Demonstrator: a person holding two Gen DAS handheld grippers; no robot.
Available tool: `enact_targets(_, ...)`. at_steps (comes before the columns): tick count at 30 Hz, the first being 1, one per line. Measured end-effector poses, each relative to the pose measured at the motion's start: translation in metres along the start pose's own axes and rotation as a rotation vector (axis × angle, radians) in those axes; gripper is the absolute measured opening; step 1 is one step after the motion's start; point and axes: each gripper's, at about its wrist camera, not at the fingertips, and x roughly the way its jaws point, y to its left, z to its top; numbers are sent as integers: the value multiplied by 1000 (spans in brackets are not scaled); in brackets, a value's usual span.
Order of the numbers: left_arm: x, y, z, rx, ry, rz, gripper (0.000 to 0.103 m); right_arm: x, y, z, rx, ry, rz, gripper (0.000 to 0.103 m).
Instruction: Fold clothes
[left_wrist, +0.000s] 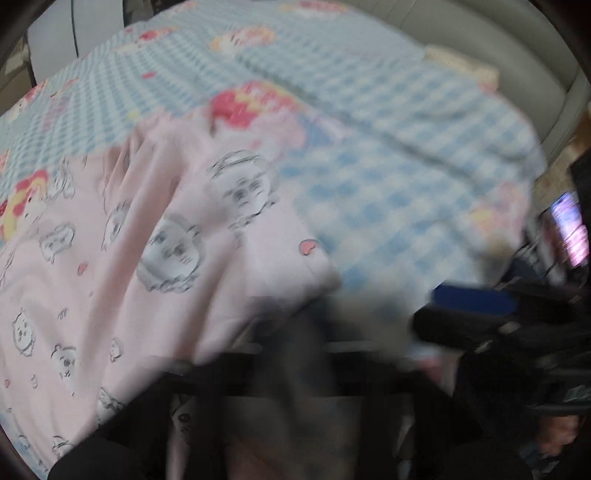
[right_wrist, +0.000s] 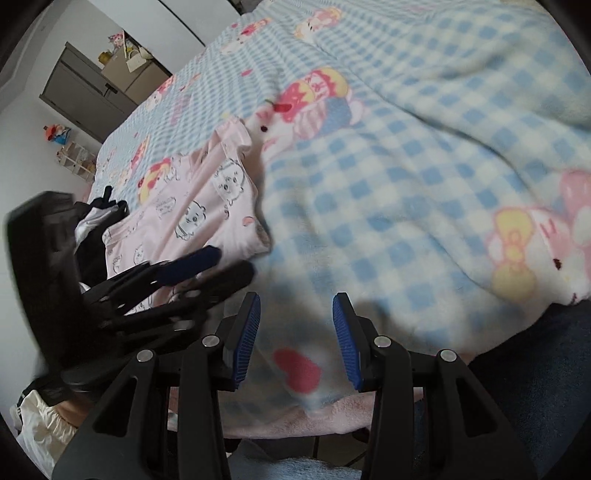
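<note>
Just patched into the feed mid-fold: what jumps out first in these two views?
The pink cartoon-print garment lies on the blue checked blanket, filling the left wrist view's left half. The right gripper hangs open over bare blanket, its blue pads apart. The left gripper sits at the garment's near edge.

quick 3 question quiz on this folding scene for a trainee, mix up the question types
1. True or false: the right tongs are open, with nothing between the blue pads.
2. Multiple choice: the pink cartoon-print garment lies on (a) a bare wooden table, (b) a blue checked blanket, (c) a tiled floor.
3. Fill in: in the right wrist view, the left tongs are beside the pink garment's near ____.

Key: 1 true; 2 b; 3 edge. Whether the left tongs grip the cloth cannot be told; the left wrist view is blurred.
</note>
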Motion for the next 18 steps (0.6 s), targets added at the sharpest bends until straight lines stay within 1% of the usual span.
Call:
enact_targets(2,5,-1,2,-15,0,4,3,4,5,4,-11,6,0,42)
enact_targets(3,-1,7,1,-42,-18,8,3,5,10,7,-23,3,9,42)
enact_targets(6,-62,68,-3,-214,-155,33,3,8,26,18,-72,-6,26,42)
enact_targets(8,-102,108,-6,-329,-246,50,3,16,39,25,-98,4,32,42)
enact_targets(9,-118,129,-9,-376,-276,70,3,22,48,30,-113,13,38,42)
enact_targets(11,-134,170,-18,-431,-277,139,3,34,67,40,-155,36,43,42)
enact_targets(13,-137,202,-24,-453,-241,184,3,45,86,50,-200,58,48,42)
enact_targets(15,-140,235,-29,-475,-205,230,3,55,108,65,-247,56,57,42)
enact_targets(16,-138,248,-31,-486,-186,241,3,60,119,72,-270,54,61,42)
enact_targets(18,-123,267,-33,-511,-146,230,3,72,141,86,-311,54,66,42)
